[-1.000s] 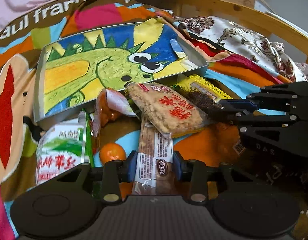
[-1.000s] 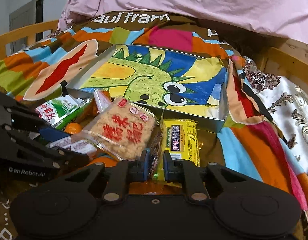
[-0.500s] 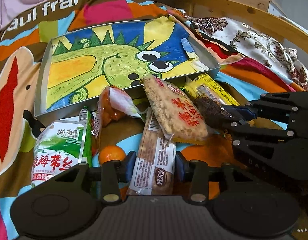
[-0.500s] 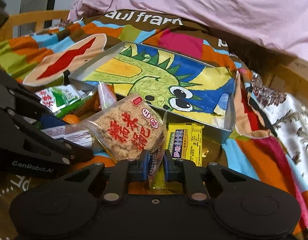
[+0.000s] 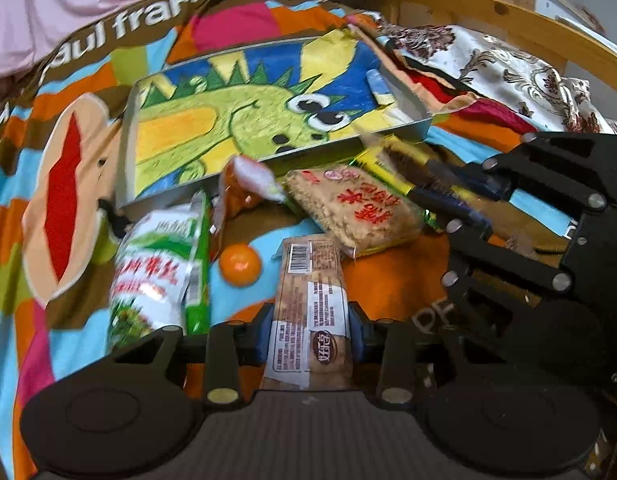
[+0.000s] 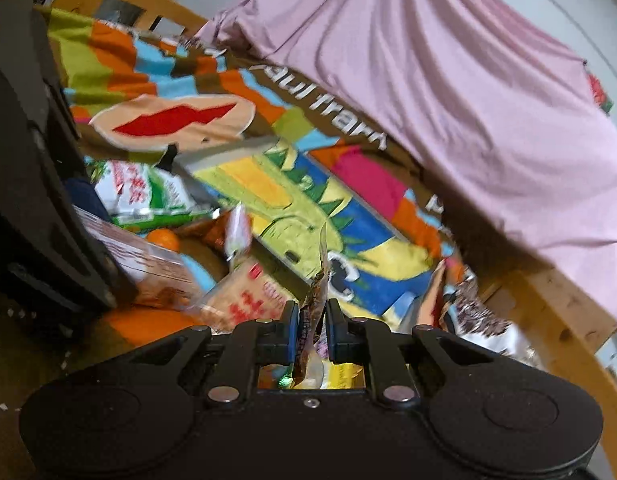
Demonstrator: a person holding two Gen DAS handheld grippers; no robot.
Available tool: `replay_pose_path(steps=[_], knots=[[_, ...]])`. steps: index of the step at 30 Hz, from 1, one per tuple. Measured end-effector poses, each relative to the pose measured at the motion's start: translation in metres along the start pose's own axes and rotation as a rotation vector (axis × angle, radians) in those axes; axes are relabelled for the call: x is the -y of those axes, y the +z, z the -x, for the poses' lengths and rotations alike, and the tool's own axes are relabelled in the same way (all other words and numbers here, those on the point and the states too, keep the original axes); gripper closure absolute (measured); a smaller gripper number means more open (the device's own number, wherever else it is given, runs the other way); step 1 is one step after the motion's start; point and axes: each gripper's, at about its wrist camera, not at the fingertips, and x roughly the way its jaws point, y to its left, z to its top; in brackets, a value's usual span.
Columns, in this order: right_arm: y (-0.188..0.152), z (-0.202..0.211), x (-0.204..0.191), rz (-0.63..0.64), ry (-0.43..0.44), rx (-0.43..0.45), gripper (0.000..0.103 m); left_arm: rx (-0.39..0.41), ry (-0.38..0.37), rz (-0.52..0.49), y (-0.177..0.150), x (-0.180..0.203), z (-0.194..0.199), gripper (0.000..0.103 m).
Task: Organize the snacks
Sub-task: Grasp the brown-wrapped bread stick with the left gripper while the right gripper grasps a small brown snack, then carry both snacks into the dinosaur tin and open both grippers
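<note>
Since a second ago the right gripper [image 6: 312, 322] has rolled and lifted its yellow packet [image 6: 308, 344] edge-up; its fingers pinch it. The left gripper [image 5: 310, 330] is closing on the brown bar [image 5: 308, 316]. The tray [image 5: 126, 152] is empty; every snack still lies on the bed [image 5: 68, 168].

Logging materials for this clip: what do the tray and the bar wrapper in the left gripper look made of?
Tray: thin metal by its grey, dull-shiny walls, with a crayon dinosaur drawing, likely paper, lining it. Bar wrapper: glossy plastic film, printed, with glare, crinkles and a barcode.
</note>
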Motion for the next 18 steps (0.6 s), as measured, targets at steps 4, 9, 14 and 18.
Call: replay_pose_path(steps=[4,9,14,18], knots=[[0.004,0.002,0.011,-0.044,-0.027,0.026,0.088,0.036,0.032,-0.002,-0.004,-0.004,0.019,0.063],[0.006,-0.004,0.020,-0.084,-0.055,0.056,0.088,0.115,0.041,0.007,0.003,-0.005,0.039,0.063],[0.009,-0.017,0.040,-0.184,-0.081,0.105,0.088,0.209,0.037,0.005,0.021,-0.001,0.050,0.063],[0.008,-0.033,0.060,-0.274,-0.107,0.151,0.088,0.286,0.052,0.014,0.044,-0.003,0.049,0.063]])
